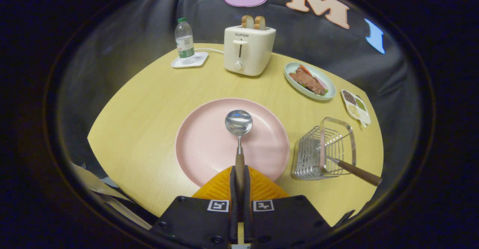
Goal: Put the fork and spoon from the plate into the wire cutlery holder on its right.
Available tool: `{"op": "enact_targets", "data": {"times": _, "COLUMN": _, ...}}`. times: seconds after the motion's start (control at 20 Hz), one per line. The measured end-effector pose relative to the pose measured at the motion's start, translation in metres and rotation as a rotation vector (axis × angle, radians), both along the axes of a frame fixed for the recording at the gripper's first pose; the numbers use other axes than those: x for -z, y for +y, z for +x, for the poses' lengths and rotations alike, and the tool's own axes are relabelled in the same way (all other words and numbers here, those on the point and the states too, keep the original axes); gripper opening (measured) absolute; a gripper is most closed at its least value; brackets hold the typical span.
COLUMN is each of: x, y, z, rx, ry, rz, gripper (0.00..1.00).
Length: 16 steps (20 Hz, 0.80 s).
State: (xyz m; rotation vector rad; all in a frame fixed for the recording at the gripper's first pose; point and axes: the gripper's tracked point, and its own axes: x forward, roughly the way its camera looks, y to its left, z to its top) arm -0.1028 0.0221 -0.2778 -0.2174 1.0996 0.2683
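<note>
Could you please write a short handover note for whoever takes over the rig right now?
The hand-held gripper is shut on the spoon by its wooden handle, the bowl out ahead over the pink plate. The fork is already in the wire cutlery holder to the plate's right, handle sticking out. Done: the fork. Left: carry the spoon to the holder and release it inside.

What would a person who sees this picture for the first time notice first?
Most striking is the spoon, its wooden handle pinched between the fingers of the tool, with the shiny bowl out over the big pink plate. To the right of the plate stands the wire cutlery holder, and the fork is already in it, its handle leaning out. Beyond the plate, a cream toaster holds two slices of toast.
</note>
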Motion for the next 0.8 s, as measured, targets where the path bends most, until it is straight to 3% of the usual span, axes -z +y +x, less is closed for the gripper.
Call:
{"op": "enact_targets", "data": {"times": 0.35, "x": -0.048, "y": -0.059, "z": 0.008, "rx": -0.041, "ry": 0.049, "rz": -0.01, "gripper": 0.09}}
{"op": "enact_targets", "data": {"times": 0.8, "x": -0.072, "y": -0.141, "z": 0.019, "rx": -0.131, "ry": 0.173, "rz": -0.146, "gripper": 0.09}}
